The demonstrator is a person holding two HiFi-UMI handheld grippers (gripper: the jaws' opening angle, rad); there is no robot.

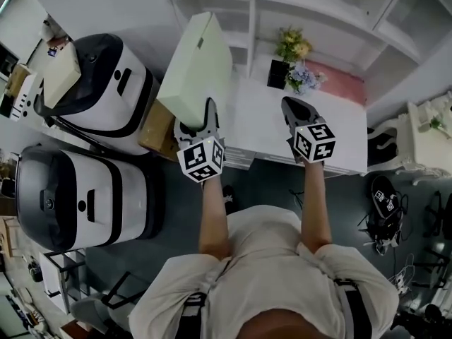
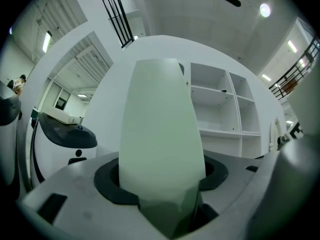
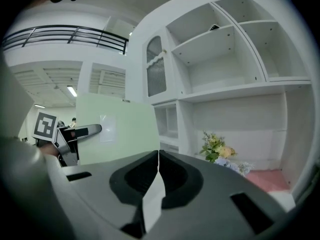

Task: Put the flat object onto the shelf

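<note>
The pale green flat box (image 1: 198, 66) is held up in the air, tilted, in front of the white shelf unit (image 1: 318, 16) and not on it. Its lower edge is clamped between the jaws of the left gripper (image 1: 209, 115). The right gripper (image 1: 295, 113) is just beside it, with its jaws pressed together on nothing. On the white counter (image 1: 261, 129) a black vase (image 1: 278, 73) holds flowers (image 1: 294, 48) — yellow and pale blue.

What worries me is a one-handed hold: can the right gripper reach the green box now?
Probably yes: the right gripper, shut and empty, is beside the green box with nothing between them.
</note>
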